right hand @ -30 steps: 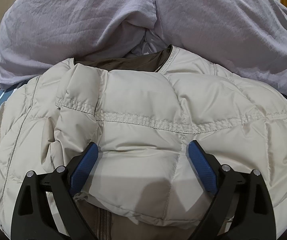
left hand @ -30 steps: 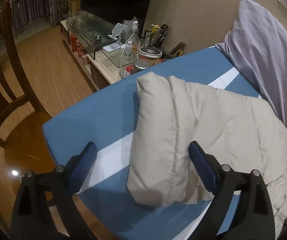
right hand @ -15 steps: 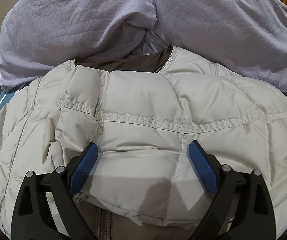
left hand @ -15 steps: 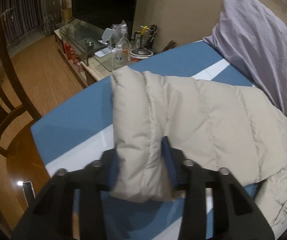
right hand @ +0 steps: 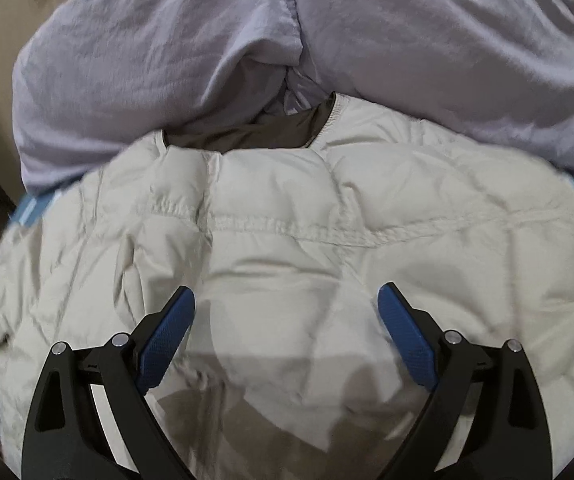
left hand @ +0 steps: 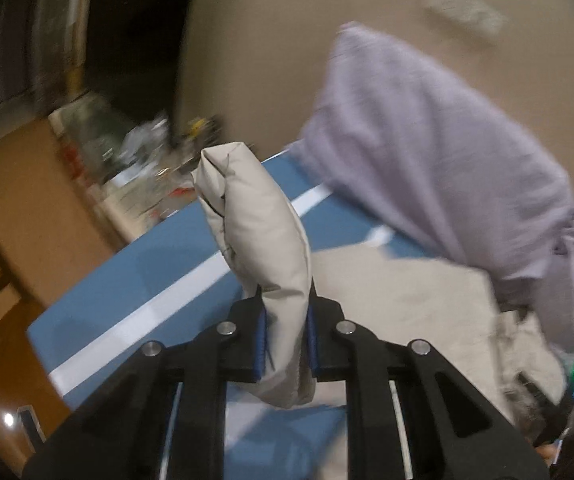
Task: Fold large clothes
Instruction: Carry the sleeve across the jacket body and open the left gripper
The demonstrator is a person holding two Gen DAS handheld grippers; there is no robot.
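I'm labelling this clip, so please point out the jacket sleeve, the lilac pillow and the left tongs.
jacket sleeve (left hand: 263, 240), left wrist view, middle of the lifted puffy part.
lilac pillow (left hand: 439, 152), left wrist view, its broad face.
left tongs (left hand: 285, 346), left wrist view, midway between the blue pads clamping the sleeve.

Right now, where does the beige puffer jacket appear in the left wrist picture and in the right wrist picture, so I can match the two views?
Left wrist view: the jacket lies right of centre on the blue cover; its sleeve stands up at centre, pinched in the left gripper.
Right wrist view: the jacket fills the middle and lower picture, under the open right gripper.
Shared landmark: the lilac pillow just beyond the jacket.
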